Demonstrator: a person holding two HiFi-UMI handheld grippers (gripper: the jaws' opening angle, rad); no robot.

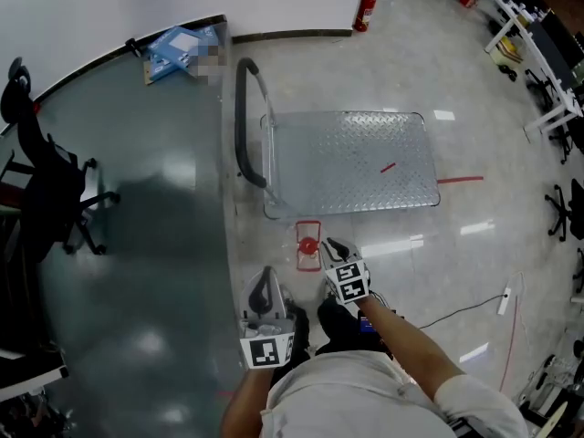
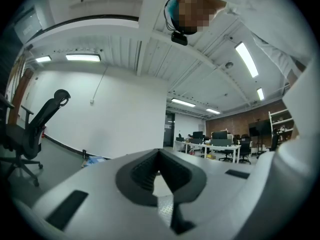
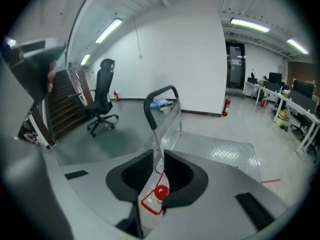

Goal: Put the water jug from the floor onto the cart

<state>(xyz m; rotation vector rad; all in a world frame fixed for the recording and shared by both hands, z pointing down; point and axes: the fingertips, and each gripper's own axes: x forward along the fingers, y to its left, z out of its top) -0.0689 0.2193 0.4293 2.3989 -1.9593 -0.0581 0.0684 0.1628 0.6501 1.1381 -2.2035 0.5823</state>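
The water jug [image 1: 308, 245] stands on the floor inside a red tape square, just in front of the cart; only its red cap [image 3: 161, 192] shows clearly. The cart [image 1: 365, 167] is a flat metal platform with a black-gripped push handle [image 1: 245, 121] at its left end. My right gripper [image 1: 334, 250] tilts down beside the cap, its jaws a narrow gap apart with nothing pressed between them [image 3: 159, 160]. My left gripper [image 1: 266, 277] hangs further back near the person's body, pointing level, with its pads meeting at the tips [image 2: 160, 155] and holding nothing.
A black office chair [image 1: 55, 185] stands on the darker floor at left. Blue packages [image 1: 178, 48] lie by the white wall and a fire extinguisher [image 1: 365, 9] stands beyond the cart. A red tape line [image 1: 459, 180] and a cable [image 1: 465, 310] lie right; desks [image 1: 534, 35] far right.
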